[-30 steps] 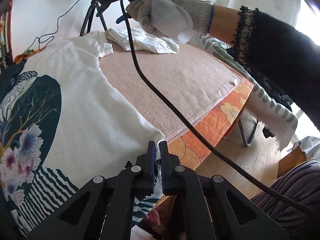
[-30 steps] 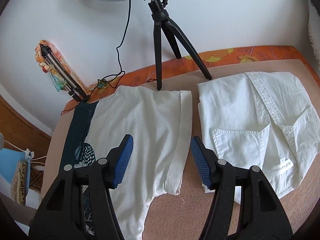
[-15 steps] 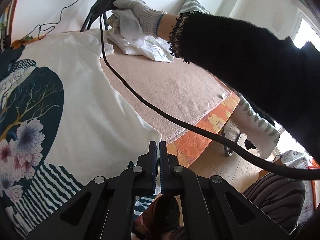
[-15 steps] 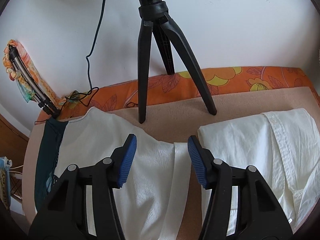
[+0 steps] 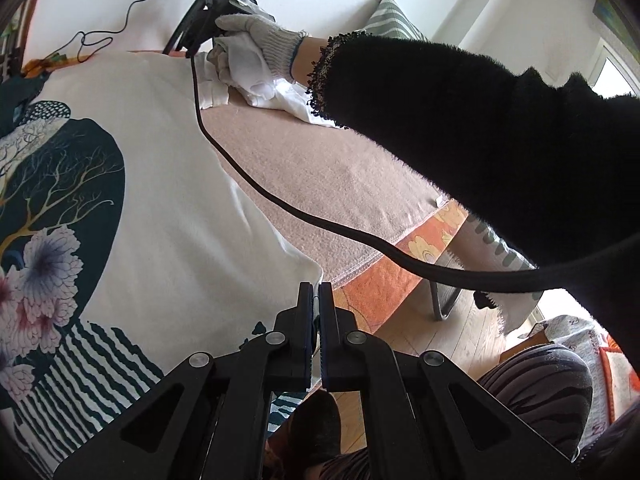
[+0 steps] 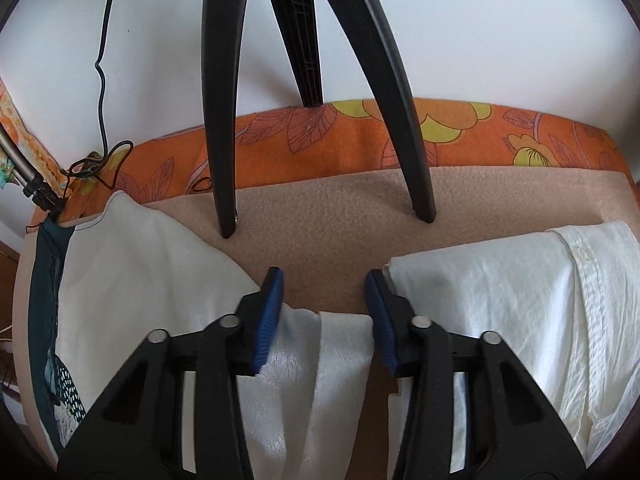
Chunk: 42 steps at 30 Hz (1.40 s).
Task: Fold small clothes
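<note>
Fingers of the left gripper [image 5: 316,312] were pinched shut on the near corner of the white printed shirt [image 5: 160,208], which lay flat and unfolded on the bench [image 5: 328,168]. Fingers of the right gripper [image 6: 324,304] were closing around the shirt's far sleeve [image 6: 320,360], not pressing it yet. Beside it, the plain white shirt [image 6: 500,300] looked folded already, so this fold was only starting.

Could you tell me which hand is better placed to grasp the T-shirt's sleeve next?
Right: the right tongs are closing astride the sleeve; the left tongs are shut on the hem corner.
</note>
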Available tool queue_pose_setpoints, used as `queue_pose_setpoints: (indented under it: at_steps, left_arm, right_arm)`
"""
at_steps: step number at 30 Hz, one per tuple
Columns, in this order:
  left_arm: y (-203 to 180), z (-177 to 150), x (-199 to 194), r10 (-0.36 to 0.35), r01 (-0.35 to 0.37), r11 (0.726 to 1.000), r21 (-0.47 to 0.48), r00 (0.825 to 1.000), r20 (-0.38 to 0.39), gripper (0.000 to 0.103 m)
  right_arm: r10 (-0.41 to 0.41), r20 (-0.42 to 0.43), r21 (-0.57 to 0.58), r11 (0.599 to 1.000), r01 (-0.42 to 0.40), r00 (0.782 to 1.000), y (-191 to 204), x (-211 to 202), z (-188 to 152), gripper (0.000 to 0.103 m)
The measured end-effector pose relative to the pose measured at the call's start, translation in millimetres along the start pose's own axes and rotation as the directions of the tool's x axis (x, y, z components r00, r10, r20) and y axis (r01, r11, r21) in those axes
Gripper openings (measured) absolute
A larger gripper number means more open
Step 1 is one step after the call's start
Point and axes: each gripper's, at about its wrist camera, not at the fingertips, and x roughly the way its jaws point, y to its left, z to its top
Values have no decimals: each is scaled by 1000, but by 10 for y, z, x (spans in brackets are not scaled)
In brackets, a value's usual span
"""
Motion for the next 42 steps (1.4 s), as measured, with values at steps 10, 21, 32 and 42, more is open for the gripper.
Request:
queue_pose_setpoints:
  at_steps: [10,21,32,42]
  left_arm:
    - [75,-46,-135,-4,5,999,-35,999,34,1]
    - [316,-143,-498,41,-31,994,-100,995,96,1]
    - [724,-430,-851,134,-110,973,-202,985,112,1]
    - [1022,-549,-1074,178,-138,953,-271,975,131,1]
  right_arm:
    - [-5,70,20,1000,3,998,70,-393,98,7]
    - [-80,88,-40,996,83,993,815,-711,191,7]
    - [-106,109,-133,984,120,988,1942,-712,223,7]
    - [-130,84,-243,959,147,988,2802,-321,65,7]
